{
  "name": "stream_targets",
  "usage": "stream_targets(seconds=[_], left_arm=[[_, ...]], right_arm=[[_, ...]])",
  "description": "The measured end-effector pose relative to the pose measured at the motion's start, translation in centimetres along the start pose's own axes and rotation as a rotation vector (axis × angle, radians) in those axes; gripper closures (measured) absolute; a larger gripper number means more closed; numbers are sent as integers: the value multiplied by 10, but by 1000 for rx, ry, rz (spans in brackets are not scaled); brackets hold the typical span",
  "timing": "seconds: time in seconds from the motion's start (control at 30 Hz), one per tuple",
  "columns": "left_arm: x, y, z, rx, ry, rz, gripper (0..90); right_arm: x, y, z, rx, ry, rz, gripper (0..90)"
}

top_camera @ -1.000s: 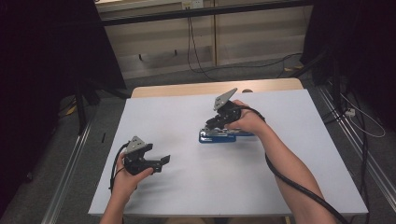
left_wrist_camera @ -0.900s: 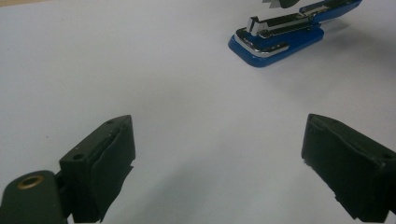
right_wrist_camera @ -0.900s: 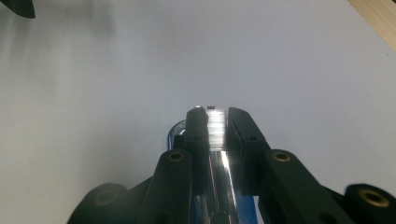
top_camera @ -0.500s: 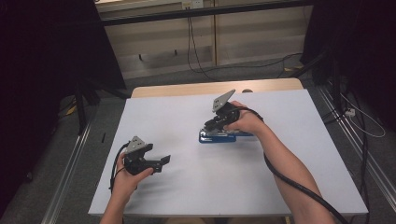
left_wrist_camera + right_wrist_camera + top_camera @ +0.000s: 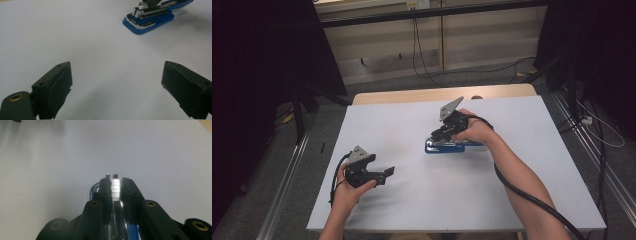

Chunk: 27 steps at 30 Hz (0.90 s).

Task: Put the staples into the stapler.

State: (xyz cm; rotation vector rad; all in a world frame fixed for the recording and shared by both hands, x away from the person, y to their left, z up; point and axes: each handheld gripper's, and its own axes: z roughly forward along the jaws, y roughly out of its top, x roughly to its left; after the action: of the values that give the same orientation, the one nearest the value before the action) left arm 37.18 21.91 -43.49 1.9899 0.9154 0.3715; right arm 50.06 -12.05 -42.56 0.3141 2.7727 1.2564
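Dim room, dark curtains at both sides, pale wall panels and loose cables on the floor at 12 o'clock; a white table (image 5: 522,190) carries the work.

Nearest, at about 8 o'clock on the table in the high view, the left tongs (image 5: 384,175) are held low over the white top in the person's left hand (image 5: 346,192), jaws spread wide and holding nothing. In the left gripper view the left tongs (image 5: 116,85) frame bare table, with the blue stapler (image 5: 150,18) well apart at 1 o'clock from them.

Farther in, near the table's centre, slightly toward 12 o'clock, the stapler (image 5: 438,147) lies flat on its blue base. The right tongs (image 5: 441,134) come down on it from the 2 o'clock side, right hand (image 5: 474,131) wrapped around the tool. In the right gripper view the right tongs (image 5: 115,187) are drawn narrow on the stapler's shiny metal upper part (image 5: 115,191), a pad pressing each side of it; blue base peeks out below.

Step in hand, my judgement: grip on the stapler's upper arm, base on the table, either to open it or lift it. Cannot tell which.

Next move likely calls for a firm pinch and a slow raise. If the top is meant to hinge open, the left tongs need to travel toward 1 o'clock and pin the base first. Slick metal, so slipping is the risk.
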Motion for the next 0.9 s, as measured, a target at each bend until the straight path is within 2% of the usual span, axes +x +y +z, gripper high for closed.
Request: stream_targets(seconds=[0.27,0.9], left_arm=[[0,0,0,-1,0,-1,100],[0,0,0,2,1,-6,100]], right_arm=[[0,-2,3,8,8,-10,799],[0,-1,8,14,9,4,799]])
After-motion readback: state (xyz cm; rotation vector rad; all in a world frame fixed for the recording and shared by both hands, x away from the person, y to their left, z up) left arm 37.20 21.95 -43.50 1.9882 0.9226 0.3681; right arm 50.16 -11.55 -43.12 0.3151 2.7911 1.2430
